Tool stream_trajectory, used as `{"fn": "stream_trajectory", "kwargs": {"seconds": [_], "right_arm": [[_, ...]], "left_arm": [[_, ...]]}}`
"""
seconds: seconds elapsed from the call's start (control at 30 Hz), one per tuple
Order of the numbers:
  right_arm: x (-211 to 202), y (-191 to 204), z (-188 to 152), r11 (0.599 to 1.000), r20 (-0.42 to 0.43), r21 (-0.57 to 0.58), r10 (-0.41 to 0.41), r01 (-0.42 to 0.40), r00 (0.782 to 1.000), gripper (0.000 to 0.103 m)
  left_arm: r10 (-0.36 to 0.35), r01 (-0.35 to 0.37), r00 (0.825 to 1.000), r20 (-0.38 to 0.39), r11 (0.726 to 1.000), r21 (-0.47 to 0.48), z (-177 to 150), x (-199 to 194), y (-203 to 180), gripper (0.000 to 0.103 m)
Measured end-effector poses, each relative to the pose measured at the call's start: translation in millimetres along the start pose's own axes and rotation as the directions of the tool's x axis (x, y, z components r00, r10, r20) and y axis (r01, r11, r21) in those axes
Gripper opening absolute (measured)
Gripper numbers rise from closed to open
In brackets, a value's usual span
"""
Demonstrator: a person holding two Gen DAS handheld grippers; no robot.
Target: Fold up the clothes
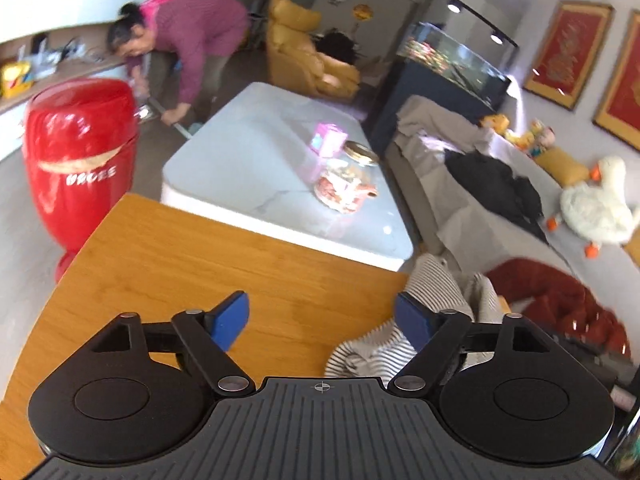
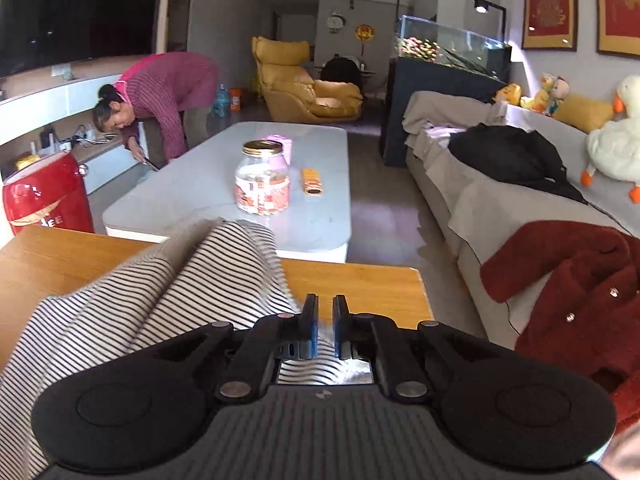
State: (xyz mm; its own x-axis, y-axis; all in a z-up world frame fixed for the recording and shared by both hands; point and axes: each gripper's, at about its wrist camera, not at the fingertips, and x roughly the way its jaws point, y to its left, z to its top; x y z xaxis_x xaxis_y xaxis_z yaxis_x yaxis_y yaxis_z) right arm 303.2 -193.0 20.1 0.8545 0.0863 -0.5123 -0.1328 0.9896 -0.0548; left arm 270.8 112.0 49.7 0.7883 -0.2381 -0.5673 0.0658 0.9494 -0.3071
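Note:
A black-and-white striped garment (image 2: 180, 280) lies bunched on the wooden table (image 2: 360, 280), with a fold raised toward the right wrist camera. My right gripper (image 2: 325, 316) is shut on an edge of this garment; pale striped cloth shows in the narrow gap between its pads. In the left wrist view the same striped garment (image 1: 376, 352) sits at the table's right corner, partly behind one finger. My left gripper (image 1: 322, 320) stands open above the bare wooden table (image 1: 200, 260) with nothing between its blue pads (image 1: 232, 320).
A red fleece coat (image 2: 572, 292) hangs over the grey sofa (image 2: 500, 216) on the right, with a black garment (image 2: 508, 156) further back. Beyond the table stands a white coffee table (image 2: 320, 232) with a jar (image 2: 262, 180). A red bin (image 1: 80, 152) stands left; a person (image 1: 192, 36) bends there.

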Motion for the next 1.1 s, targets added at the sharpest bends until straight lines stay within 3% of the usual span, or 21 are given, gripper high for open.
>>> {"fn": "stream_trajectory", "kwargs": {"seconds": [0.1,0.23,0.37,0.43,0.63,0.73,0.83,0.9,0.97,1.0,1.03,1.1], "right_arm": [[-4.9,11.9,0.6,0.999,0.010,-0.003,0.035,-0.035,0.999,0.012],[-17.5,16.5,-20.4,0.996,-0.043,-0.010,0.092,-0.093,0.995,0.013],[-29.4,23.2,-55.3,0.964,-0.159,-0.033,0.254,-0.262,0.954,0.015],[-39.7,27.4,-63.6,0.957,-0.158,-0.056,0.272,-0.284,0.949,0.015],[-69.6,22.1,-74.3,0.904,-0.239,0.030,0.421,-0.427,0.875,0.018],[-92.7,19.3,-85.0,0.880,-0.270,0.058,0.468,-0.471,0.841,0.018],[-115.7,16.0,-95.7,0.865,-0.295,0.083,0.495,-0.494,0.817,0.018],[-125.5,18.4,-98.5,0.863,-0.307,0.078,0.498,-0.500,0.811,0.018],[-130.8,24.9,-94.2,0.867,-0.314,0.050,0.485,-0.496,0.816,0.018],[-132.1,27.8,-90.1,0.873,-0.299,0.030,0.472,-0.486,0.829,0.018],[-132.8,30.0,-85.0,0.883,-0.273,0.007,0.453,-0.470,0.848,0.018],[-133.4,33.8,-74.8,0.901,-0.224,-0.031,0.415,-0.432,0.882,0.018]], "left_arm": [[-0.042,0.050,0.997,-0.059,0.989,0.140,-6.2,26.7,-49.4,0.095],[-0.024,0.058,0.990,-0.136,0.965,0.255,-17.6,75.0,-90.7,0.095],[0.034,0.026,0.982,-0.186,0.951,0.309,-36.6,107.6,-96.3,0.091],[0.046,0.017,0.984,-0.174,0.937,0.348,-42.9,105.3,-93.4,0.074],[0.059,-0.005,0.990,-0.125,0.919,0.395,-50.4,62.1,-74.5,0.020],[0.095,-0.062,0.994,-0.057,0.902,0.427,-52.6,28.7,-61.4,0.004],[0.202,-0.207,0.978,0.059,0.873,0.442,-44.0,3.2,-37.6,0.004],[0.236,-0.235,0.971,0.047,0.890,0.389,-29.8,-5.5,-17.6,0.004],[0.163,-0.155,0.987,0.002,0.936,0.317,-18.2,-19.7,-9.0,0.011],[0.102,-0.092,0.995,-0.019,0.950,0.300,-16.5,-26.4,-12.9,0.030],[0.042,-0.029,0.998,-0.039,0.955,0.295,-16.4,-31.8,-19.8,0.062],[-0.033,0.049,0.998,-0.054,0.944,0.326,-23.2,-34.1,-42.9,0.087]]}}
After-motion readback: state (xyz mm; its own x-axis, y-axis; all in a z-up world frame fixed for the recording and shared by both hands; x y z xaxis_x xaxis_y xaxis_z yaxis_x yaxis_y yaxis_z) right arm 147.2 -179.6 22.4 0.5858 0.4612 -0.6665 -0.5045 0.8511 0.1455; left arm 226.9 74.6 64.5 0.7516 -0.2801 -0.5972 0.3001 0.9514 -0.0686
